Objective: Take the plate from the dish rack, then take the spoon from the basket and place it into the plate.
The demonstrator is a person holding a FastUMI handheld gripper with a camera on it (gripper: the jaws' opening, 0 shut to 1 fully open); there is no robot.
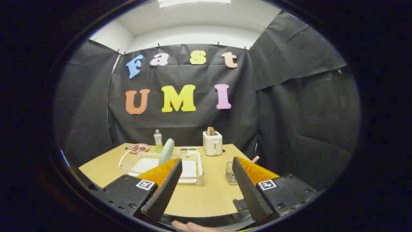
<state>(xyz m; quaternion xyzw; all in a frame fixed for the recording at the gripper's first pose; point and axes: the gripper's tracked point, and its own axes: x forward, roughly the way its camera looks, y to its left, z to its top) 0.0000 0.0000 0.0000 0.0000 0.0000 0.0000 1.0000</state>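
Hovering above the near edge of a wooden tabletop (199, 196), the hand-held gripper (206, 170) holds its two fingers spread wide, with nothing between them but bare wood. Beyond the left finger sits a white wire dish rack (141, 162), and in it a pale plate (166, 151) stands on edge, leaning slightly, its lower part hidden behind the rack's wires and the fingertip. Just ahead of the right finger, a small wire basket (230, 174) rests on the tabletop, partly covered by that finger; a thin handle with a pinkish end (255, 159) rises from behind the finger near the basket, though whether it is the spoon cannot be told. Farther back, near the black cloth wall, a white toaster (212, 143) stands with a slice of bread (211, 130) poking up from its slot. To the toaster's left, beside the rack's far edge, lies a small divided dish (188, 149) with dark and green contents, and farther left stands a clear bottle (158, 141) of green liquid. A pink plate (138, 148) holding something brown lies at the far left corner of the tabletop, just behind the rack. Fingers of a person's hand (190, 226) show at the very bottom, beneath the gripper.
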